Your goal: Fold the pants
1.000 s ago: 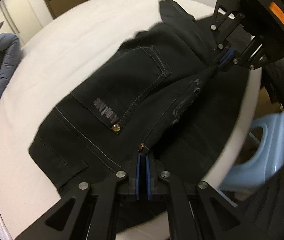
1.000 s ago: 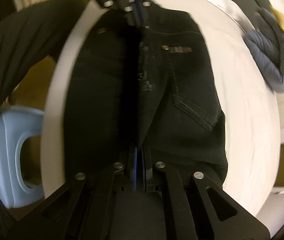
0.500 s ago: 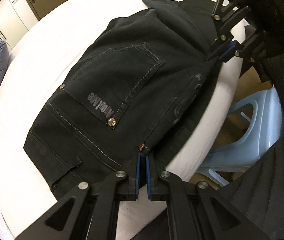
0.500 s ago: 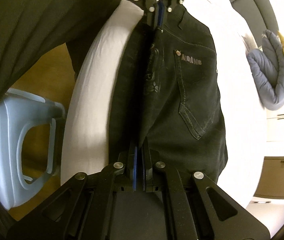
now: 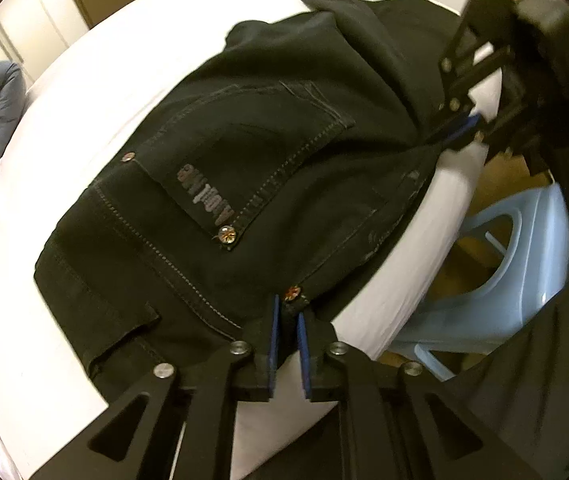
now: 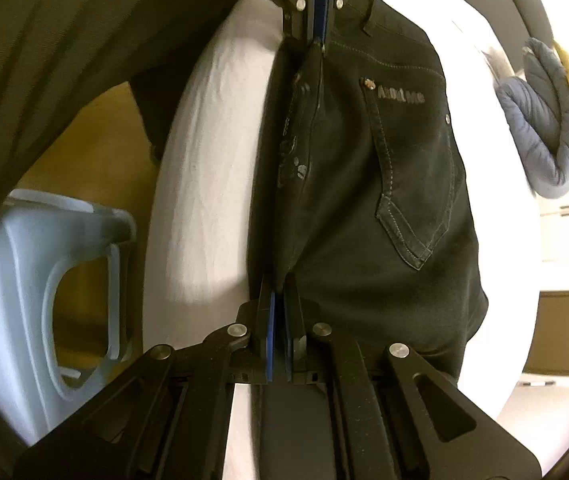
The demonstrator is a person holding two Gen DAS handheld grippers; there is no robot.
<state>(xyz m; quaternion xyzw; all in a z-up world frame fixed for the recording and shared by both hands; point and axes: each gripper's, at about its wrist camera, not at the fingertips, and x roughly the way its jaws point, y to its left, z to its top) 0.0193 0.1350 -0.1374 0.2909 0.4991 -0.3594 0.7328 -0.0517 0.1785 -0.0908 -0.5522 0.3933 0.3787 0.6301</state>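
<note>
**Both tongs clamped on the folded edge of the black pants at the bed's near edge**

While the left tongs (image 5: 287, 322) pinch the waistband corner right by a copper rivet, their blue pads sit almost together with a wad of dark denim caught between them. Over at the other end of that same edge, the right tongs (image 6: 280, 312) are pressed tight on the crotch seam, cloth squeezed flat between the pads. Between the two grips the edge runs taut and straight along the near edge of the bed (image 5: 96, 92), the pants (image 5: 244, 184) lying with one back pocket up and the legs trailing off toward the far edge.

This looks like thick, heavy denim: soft enough to drape, stiff enough at the seams to hold a line. My read is that the doubled seams and the waistband are the safe holds, since they won't slip out of the pads, whereas a single layer might slide. Expect weight and drag on the sheet. Beyond the bed's edge stands a pale blue plastic stool (image 6: 44, 280), and a grey quilted cushion (image 6: 540, 128) rests near the far side.
</note>
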